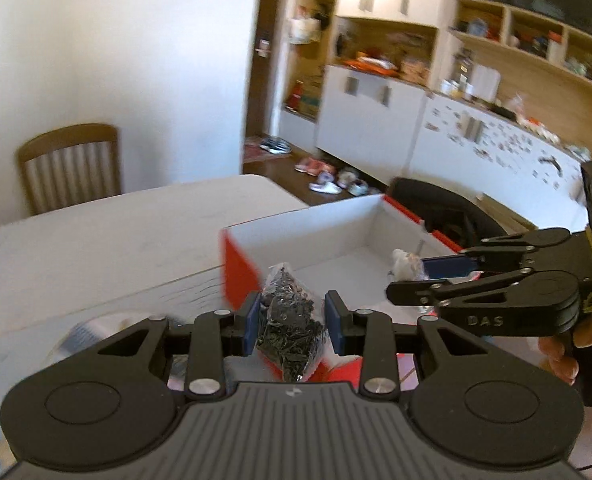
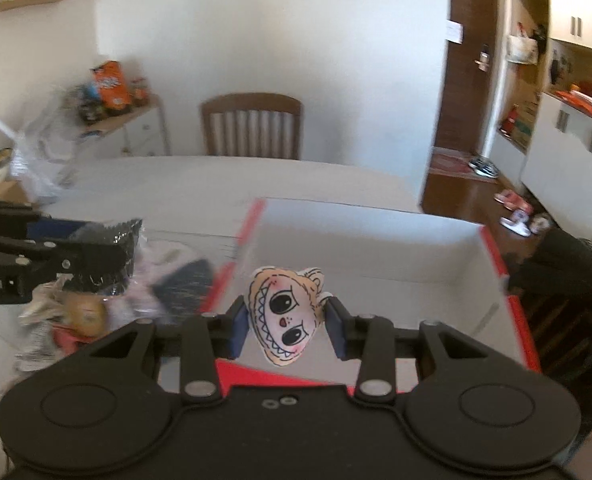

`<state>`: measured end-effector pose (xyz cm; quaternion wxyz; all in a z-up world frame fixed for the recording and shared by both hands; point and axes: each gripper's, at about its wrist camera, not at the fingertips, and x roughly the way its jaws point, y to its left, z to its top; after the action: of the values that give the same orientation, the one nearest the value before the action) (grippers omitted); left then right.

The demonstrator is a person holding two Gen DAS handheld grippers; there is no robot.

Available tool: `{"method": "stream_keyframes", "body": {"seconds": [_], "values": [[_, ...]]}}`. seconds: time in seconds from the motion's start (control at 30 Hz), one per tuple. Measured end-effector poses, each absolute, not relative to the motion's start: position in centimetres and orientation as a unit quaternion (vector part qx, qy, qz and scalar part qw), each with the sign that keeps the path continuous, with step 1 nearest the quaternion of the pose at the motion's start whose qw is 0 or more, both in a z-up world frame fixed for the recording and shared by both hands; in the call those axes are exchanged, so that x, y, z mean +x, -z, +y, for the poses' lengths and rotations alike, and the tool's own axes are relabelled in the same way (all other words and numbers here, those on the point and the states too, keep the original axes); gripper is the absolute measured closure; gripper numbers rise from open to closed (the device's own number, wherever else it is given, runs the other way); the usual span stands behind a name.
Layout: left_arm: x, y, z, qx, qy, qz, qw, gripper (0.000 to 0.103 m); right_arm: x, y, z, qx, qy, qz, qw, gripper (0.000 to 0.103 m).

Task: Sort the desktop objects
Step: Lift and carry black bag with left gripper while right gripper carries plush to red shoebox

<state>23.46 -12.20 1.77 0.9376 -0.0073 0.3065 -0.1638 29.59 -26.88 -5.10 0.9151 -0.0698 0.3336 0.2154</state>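
My left gripper [image 1: 292,322] is shut on a clear bag of small black parts [image 1: 290,320], held above the near left corner of a red box with a white inside [image 1: 335,236]. My right gripper [image 2: 286,324] is shut on a small flat cartoon-face doll [image 2: 284,316] and holds it over the box [image 2: 375,248]. In the left wrist view the right gripper [image 1: 423,276] reaches in from the right over the box with the doll [image 1: 405,262] at its tips. The left gripper [image 2: 124,252] shows at the left of the right wrist view with the bag [image 2: 116,240].
The box sits on a white table [image 1: 96,248]. A heap of loose items [image 2: 108,304] lies on the table left of the box. A wooden chair [image 2: 252,126] stands at the far side. Cabinets and shoes are to the right, beyond the table.
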Motion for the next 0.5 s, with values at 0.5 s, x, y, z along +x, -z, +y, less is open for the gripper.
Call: {"method": "stream_keyframes", "body": {"seconds": [0.5], "values": [[34.1, 4.5, -20.7, 0.066, 0.188, 0.413, 0.889, 0.07, 36.6, 10.2, -30.9, -0.098, -0.168, 0.412, 0.89, 0.063]]}}
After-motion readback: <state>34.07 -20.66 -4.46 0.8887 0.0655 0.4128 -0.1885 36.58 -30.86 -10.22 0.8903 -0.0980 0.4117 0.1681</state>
